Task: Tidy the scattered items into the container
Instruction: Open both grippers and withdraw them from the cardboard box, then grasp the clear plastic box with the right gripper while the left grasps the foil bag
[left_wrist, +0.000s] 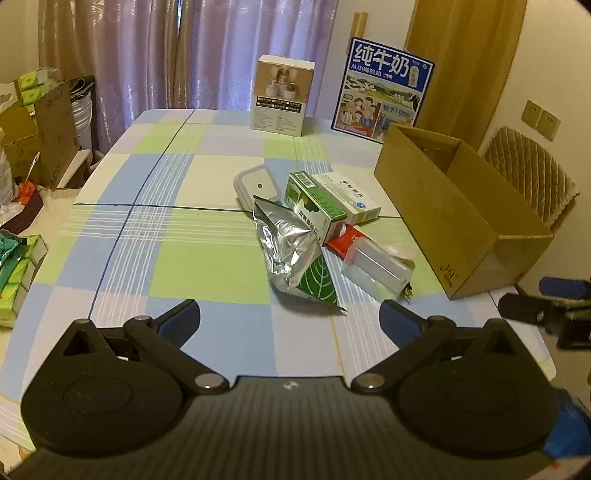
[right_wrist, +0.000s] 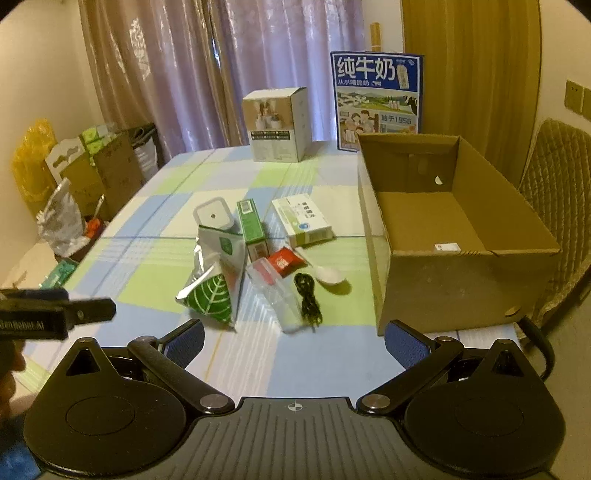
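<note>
From the left wrist, the left tool hung spread and empty over the bench, the foil pouch just ahead in the heap beside the cardboard box. From the right wrist, the right tool gaped too, the black cable and clear case closest; best to take that nearest piece square-on and lift it clear over the box's near wall.

I see a table covered in a blue, green and white checked cloth. At its far edge stands an upright white product box with a photo on its face, and to its right a tall blue milk carton case with white Chinese lettering. Behind them hang mauve curtains. A quilted beige chair sits at the right.
</note>
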